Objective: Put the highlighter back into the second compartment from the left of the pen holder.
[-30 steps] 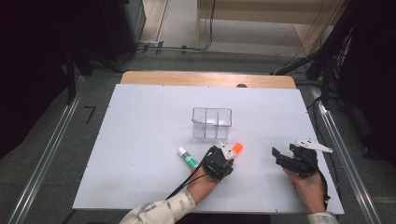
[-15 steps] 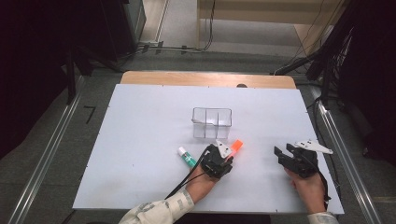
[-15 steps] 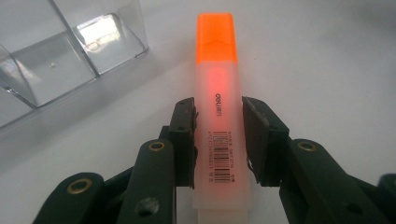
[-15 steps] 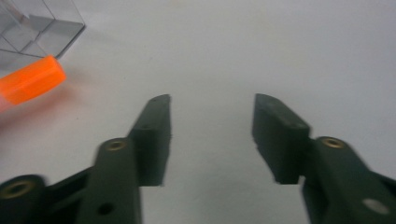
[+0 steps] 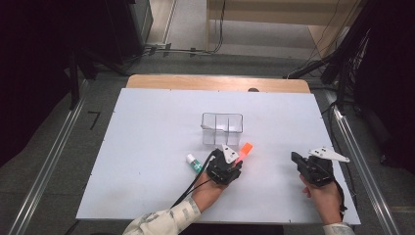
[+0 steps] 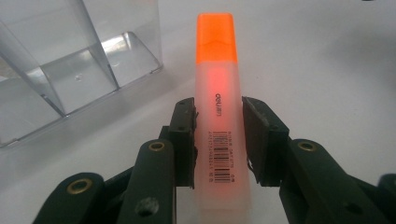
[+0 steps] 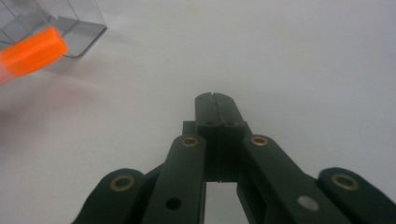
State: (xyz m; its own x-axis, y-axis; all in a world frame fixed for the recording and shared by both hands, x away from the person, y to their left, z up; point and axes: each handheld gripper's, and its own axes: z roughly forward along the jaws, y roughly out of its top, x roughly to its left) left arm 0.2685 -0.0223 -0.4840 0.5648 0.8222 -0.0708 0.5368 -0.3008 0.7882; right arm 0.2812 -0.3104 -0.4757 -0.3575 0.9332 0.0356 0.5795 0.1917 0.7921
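An orange highlighter (image 6: 217, 107) with a bright orange cap (image 5: 245, 148) sticks out from my left gripper (image 6: 218, 109), whose pads press on both sides of its pale barrel. In the high view that gripper (image 5: 234, 163) hovers just in front of a clear plastic divided box (image 5: 222, 128), pointing up and to the right. My right gripper (image 5: 297, 159) rests low over the white table at the right. Its jaws (image 7: 212, 100) have just been closing and now meet with nothing between them. The highlighter's cap (image 7: 32, 51) also shows at the left of the right gripper view.
A small teal bottle with a white cap (image 5: 194, 163) lies on the white table top (image 5: 147, 147) just left of my left hand. The clear box (image 6: 70, 60) stands close ahead of the highlighter. Metal rails run along both sides of the table.
The right gripper's jaws have come together from wide apart. The left gripper keeps its hold on the highlighter and has hardly shifted.
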